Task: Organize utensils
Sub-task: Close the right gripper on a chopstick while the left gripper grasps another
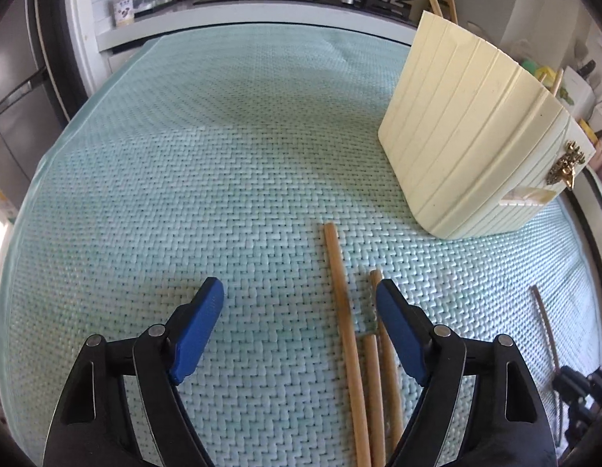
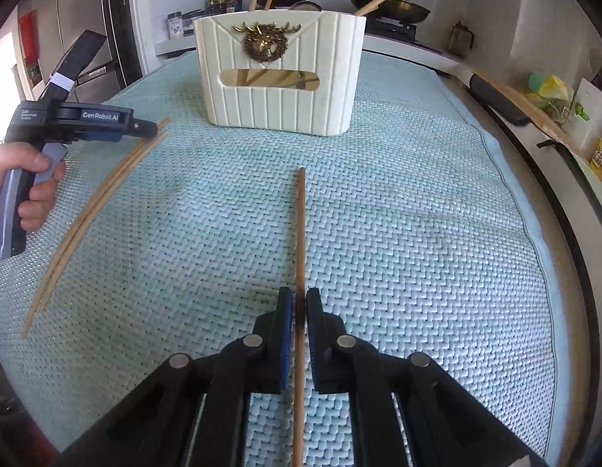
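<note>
Item: single chopstick (image 2: pixel 300 233), lying lengthwise on the woven mat (image 2: pixel 418 233), pinched by our right gripper (image 2: pixel 299 303), jaws narrow upon it. Three loose chopsticks (image 1: pixel 349 350) lie on the mat under our left gripper (image 1: pixel 299 295), jaws wide, nothing held. Cream utensil holder (image 2: pixel 279 74) stands upright beyond, chopsticks already inside.

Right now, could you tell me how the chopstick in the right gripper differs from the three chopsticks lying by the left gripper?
The single chopstick is clamped between the right gripper pads; the three chopsticks lie loose on the mat. It points toward the cream holder; they lie slanted beside it. The left gripper is open, gripping nothing. All look like plain wood.
</note>
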Demonstrator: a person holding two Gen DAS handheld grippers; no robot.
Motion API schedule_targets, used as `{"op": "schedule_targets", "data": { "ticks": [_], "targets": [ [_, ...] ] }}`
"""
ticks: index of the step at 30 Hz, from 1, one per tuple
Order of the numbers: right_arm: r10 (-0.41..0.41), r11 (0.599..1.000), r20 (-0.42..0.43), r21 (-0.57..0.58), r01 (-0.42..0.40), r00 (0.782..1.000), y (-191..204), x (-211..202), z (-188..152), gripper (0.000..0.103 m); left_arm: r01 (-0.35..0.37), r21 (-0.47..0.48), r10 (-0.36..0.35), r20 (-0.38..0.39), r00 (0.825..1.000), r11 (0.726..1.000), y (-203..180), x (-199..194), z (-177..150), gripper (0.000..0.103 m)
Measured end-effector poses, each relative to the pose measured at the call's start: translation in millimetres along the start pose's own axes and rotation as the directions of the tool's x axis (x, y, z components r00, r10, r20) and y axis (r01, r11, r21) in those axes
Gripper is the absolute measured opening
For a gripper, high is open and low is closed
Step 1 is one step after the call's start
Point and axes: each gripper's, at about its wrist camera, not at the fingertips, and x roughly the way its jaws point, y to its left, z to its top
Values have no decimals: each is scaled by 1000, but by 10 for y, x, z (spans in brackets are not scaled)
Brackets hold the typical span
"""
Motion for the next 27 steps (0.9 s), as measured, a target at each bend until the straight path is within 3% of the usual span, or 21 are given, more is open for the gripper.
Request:
{"op": "schedule_targets", "data": {
  "ticks": [4, 6, 8, 10, 15, 16, 20, 27],
  "targets": [
    [23, 1000, -9, -1, -23, 1000, -20, 69, 76, 12, -15, 26, 15, 5, 1000, 1000, -20, -18, -49, 80],
    [37, 999, -13, -1, -37, 999, -26, 136, 162, 22, -24, 48, 24, 6, 1000, 999, -37, -30, -77, 77],
    [37, 999, -22, -15, -38, 999, -16, 215, 264, 22, -38, 66, 38, 5, 999, 997, -59, -34, -88, 74],
    [54, 998, -23, -25, -55, 998, -12, 300, 378, 22, -43, 84, 42, 9, 999, 996, -71, -37, -85, 66],
    [60, 998, -24, -30, -61, 998, -42, 532, 690, 21, -17, 75, 17, -2, 1000, 997, -99, -18, 13, 30],
    [57, 998, -25, -34, -58, 998, -23, 567, 746, 21, -10, 76, 10, -7, 1000, 997, -115, 0, 44, 27],
    [55, 997, -35, -48, -56, 998, -27, 709, 951, 6, 9, 97, -6, -22, 1000, 995, -219, 5, 59, 8],
    [137, 990, -8, 35, -137, 991, -224, 736, 1129, 6, 48, 61, -48, 2, 999, 997, -258, -128, 44, 4]
  ]
}}
